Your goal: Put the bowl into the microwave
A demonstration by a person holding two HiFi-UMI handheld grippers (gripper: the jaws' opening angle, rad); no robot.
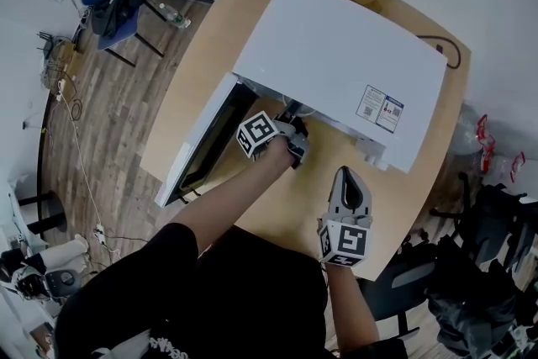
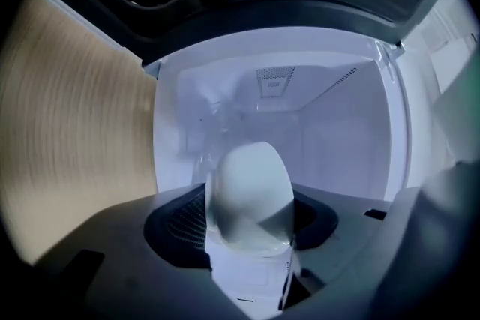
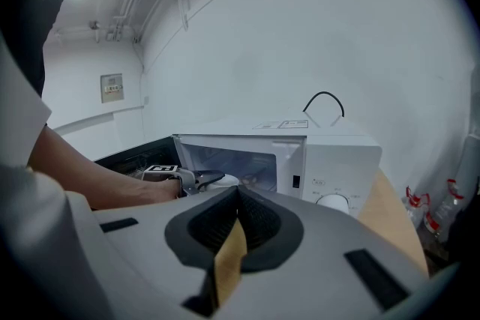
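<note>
White bowl [image 2: 251, 191] gripped at its rim between the left gripper's [image 1: 294, 133] jaws, held at the opening of the microwave oven [image 1: 336, 55] cavity; oven door [image 1: 202, 147] swung open to the left; right gripper [image 1: 345, 176] over the wooden table [image 1: 252, 13] in front of the oven, jaws drawn together, nothing between them.

left gripper [image 1: 296, 133] at the open microwave [image 1: 336, 67]
door [image 1: 202, 145] swung left; right gripper [image 1: 346, 177] hangs apart over the wooden bench [image 1: 210, 55].
</note>
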